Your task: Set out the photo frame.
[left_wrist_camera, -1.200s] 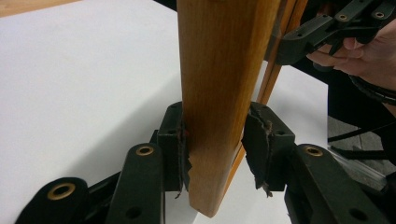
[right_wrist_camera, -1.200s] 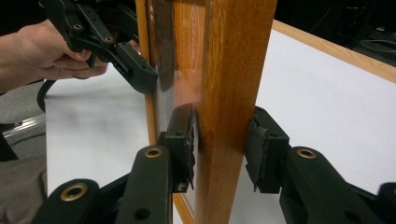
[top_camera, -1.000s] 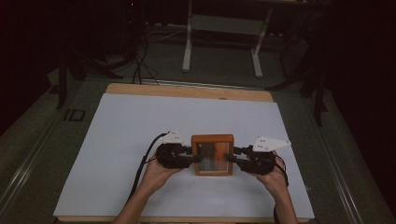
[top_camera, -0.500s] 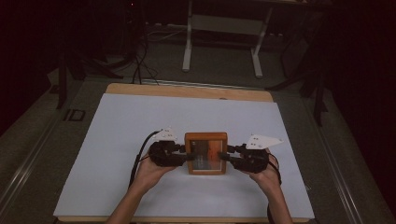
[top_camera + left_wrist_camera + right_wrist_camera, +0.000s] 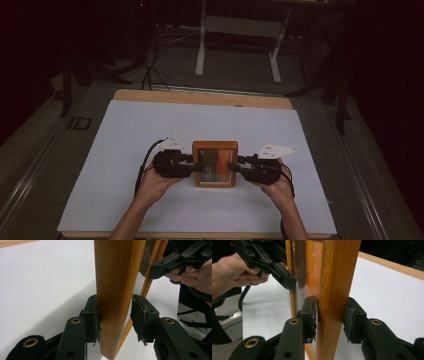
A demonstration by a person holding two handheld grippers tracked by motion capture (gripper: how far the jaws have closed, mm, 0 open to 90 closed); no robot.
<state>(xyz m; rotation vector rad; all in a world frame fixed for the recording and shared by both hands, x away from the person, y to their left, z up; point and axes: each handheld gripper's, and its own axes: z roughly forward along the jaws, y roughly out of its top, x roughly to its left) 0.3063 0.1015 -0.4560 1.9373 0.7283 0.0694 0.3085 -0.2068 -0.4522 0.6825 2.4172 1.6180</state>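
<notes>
Grippers, two, hand-held. Left gripper [image 5: 192,165] straddles the left rail of a wooden picture frame [image 5: 215,163]; in the left gripper view one pad bears on the wood while the other stands slightly off it, so a full clamp cannot be confirmed. Right gripper [image 5: 239,168] takes the right rail likewise: its near pad [image 5: 310,315] presses the glazed face, the far pad sits just beside the back edge, grip uncertain.

Frame: oak-coloured, rectangular, glazed, an orange print behind the pane. Position: between the two grippers, over the near middle of the white table cover [image 5: 150,120]; whether it rests on the cover or is raised cannot be told.

Handling, judged: stiff and moderately heavy; smooth varnished wood likely to slip under worn pads; pane fragile. Best hold is on the solid side rails at mid-height, both sides together, pads kept off the glass.

Change since a second ago: frame and both hands sit slightly farther left and nearer the person; the hold on the two side rails is unchanged.
</notes>
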